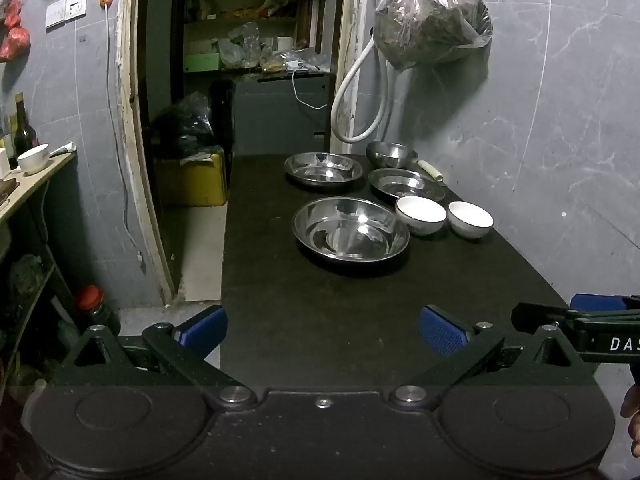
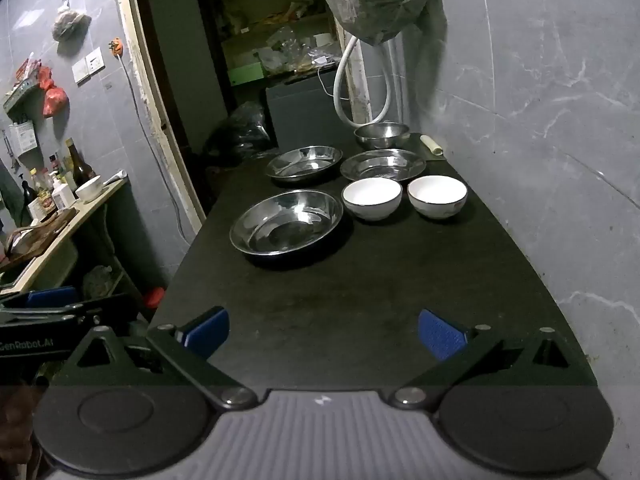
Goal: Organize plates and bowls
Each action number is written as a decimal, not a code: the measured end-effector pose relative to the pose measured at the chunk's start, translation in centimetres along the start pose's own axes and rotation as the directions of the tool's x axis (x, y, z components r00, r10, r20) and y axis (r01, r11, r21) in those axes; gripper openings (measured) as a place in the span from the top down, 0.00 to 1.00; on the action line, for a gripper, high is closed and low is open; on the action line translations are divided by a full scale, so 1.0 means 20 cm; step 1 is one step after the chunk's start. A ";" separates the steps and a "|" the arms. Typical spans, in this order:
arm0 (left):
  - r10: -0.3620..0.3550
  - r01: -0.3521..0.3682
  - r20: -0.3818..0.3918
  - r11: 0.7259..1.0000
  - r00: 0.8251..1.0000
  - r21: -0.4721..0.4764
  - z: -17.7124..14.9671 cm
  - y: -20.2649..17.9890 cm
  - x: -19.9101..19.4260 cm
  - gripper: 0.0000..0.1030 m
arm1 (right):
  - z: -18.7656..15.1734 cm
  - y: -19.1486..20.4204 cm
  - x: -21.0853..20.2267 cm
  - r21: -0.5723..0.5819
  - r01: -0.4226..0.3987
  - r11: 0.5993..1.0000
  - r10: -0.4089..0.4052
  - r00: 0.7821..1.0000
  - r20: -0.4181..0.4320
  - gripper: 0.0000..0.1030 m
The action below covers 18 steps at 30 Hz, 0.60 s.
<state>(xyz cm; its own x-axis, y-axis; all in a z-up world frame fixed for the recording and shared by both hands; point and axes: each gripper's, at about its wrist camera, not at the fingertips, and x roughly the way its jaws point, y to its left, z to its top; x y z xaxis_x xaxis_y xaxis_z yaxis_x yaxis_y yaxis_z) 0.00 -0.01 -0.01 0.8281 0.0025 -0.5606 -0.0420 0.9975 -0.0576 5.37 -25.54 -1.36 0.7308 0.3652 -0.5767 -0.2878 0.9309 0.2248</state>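
Observation:
On the black table (image 1: pixel 320 312) (image 2: pixel 360 300) stand a large steel basin (image 1: pixel 350 229) (image 2: pixel 286 222), two shallow steel plates (image 1: pixel 323 168) (image 1: pixel 405 184) (image 2: pixel 304 163) (image 2: pixel 382 165), a small steel bowl (image 1: pixel 391 154) (image 2: pixel 381 134) at the far end, and two white bowls (image 1: pixel 421 214) (image 1: pixel 470 219) (image 2: pixel 372 198) (image 2: pixel 437 196). My left gripper (image 1: pixel 323 330) is open and empty over the near table end. My right gripper (image 2: pixel 323 332) is open and empty beside it, well short of the dishes.
A grey tiled wall (image 2: pixel 540 120) runs along the table's right side, with a hanging plastic bag (image 1: pixel 434 20) and a white hose (image 1: pixel 356 92). A side counter (image 2: pixel 60 224) with bottles and a white bowl stands left. An open doorway (image 1: pixel 240 80) lies beyond.

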 end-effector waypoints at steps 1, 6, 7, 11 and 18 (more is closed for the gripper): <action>-0.001 0.001 0.002 1.000 1.000 -0.001 0.00 0.00 0.00 0.01 | 0.00 0.00 0.00 0.002 -0.001 1.000 0.001 1.000 -0.003 0.00; -0.003 0.003 0.001 1.000 1.000 -0.001 0.00 -0.01 -0.01 0.01 | 0.00 0.00 0.00 0.002 -0.002 1.000 0.002 1.000 0.003 0.00; -0.004 0.004 0.001 1.000 1.000 0.000 0.00 -0.01 -0.01 0.01 | 0.00 0.00 0.00 0.002 -0.002 1.000 0.002 1.000 0.003 0.00; -0.004 0.004 -0.001 1.000 1.000 -0.005 0.00 0.00 0.00 0.01 | 0.00 0.00 0.00 0.001 -0.003 1.000 0.003 1.000 0.003 0.00; -0.005 0.005 -0.003 1.000 1.000 -0.006 0.00 0.00 0.00 0.01 | 0.00 -0.01 0.00 0.001 -0.003 1.000 0.003 1.000 0.001 0.00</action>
<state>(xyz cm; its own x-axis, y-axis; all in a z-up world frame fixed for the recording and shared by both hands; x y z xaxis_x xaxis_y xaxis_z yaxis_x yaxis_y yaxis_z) -0.01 0.01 0.01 0.8267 -0.0022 -0.5626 -0.0416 0.9970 -0.0650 5.29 -25.68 -1.42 0.7304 0.3678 -0.5755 -0.2891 0.9299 0.2273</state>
